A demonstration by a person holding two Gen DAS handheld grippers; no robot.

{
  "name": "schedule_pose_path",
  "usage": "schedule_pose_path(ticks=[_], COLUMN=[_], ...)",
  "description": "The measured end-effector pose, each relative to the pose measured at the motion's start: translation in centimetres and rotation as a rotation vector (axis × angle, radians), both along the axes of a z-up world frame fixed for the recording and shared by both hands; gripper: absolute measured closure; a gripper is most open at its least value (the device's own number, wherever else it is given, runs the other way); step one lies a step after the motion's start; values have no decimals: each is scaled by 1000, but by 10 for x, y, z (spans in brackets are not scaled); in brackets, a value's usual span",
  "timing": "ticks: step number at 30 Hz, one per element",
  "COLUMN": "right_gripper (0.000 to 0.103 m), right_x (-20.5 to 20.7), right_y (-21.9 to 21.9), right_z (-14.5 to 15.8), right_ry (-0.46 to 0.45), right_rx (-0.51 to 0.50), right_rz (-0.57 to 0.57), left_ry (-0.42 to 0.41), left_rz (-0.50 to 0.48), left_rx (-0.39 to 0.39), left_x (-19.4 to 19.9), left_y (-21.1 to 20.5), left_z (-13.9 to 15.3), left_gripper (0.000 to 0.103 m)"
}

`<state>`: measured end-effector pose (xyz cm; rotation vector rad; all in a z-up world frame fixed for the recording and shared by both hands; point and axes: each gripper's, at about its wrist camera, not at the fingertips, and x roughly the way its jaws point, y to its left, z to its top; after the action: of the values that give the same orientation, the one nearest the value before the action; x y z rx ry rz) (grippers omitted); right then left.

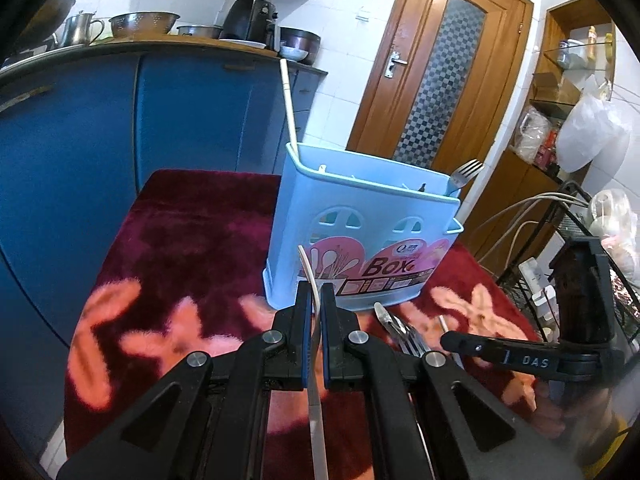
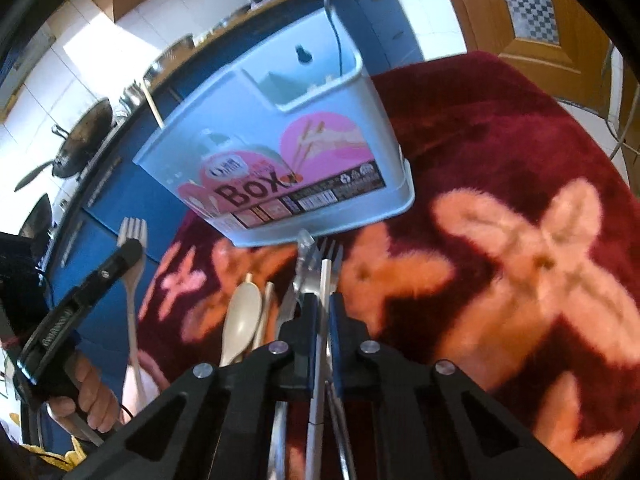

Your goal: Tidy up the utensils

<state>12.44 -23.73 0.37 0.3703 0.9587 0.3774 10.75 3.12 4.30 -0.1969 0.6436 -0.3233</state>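
Nearest us, our left gripper (image 1: 316, 300) is clamped tight on a slim cream plastic fork (image 2: 134, 276), handle pinched edge-on and tines up, likely so it can drop handle-first into the holder. Our right gripper (image 2: 320, 312) has its jaws drawn in around a thin pale utensil handle (image 2: 325, 280) at the top of the loose pile; whether it truly grips we can't tell. That pile of metal forks (image 2: 330, 254) and a beige plastic spoon (image 2: 240, 320) lies on the maroon flowered cloth (image 2: 520, 160), just near of the light blue plastic utensil box (image 1: 360, 240). Farther in, 1 metal fork (image 1: 466, 174) and 1 long white stick (image 1: 289, 104) stand upright in it.
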Motion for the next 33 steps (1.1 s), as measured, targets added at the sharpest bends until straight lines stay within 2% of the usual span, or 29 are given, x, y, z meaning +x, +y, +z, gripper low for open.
schedule_pose_path(ticks=[5,17,33], right_gripper=[96,96,96], right_x=[-18,-53,-45], right_y=[-4,-14,-17], right_z=[16,72,133], right_ry=[-81,-284,-472], right_rx=[25,-3,-35], right_rz=[-40,-51,-60], left_ry=[-10,-51,-165], left_rz=[-19,18,102], left_rx=[-9,-31,-49], left_x=[-1,-13,3], left_y=[-5,-17,-17], left_z=[4,28,84], left_gripper=[101,101,101])
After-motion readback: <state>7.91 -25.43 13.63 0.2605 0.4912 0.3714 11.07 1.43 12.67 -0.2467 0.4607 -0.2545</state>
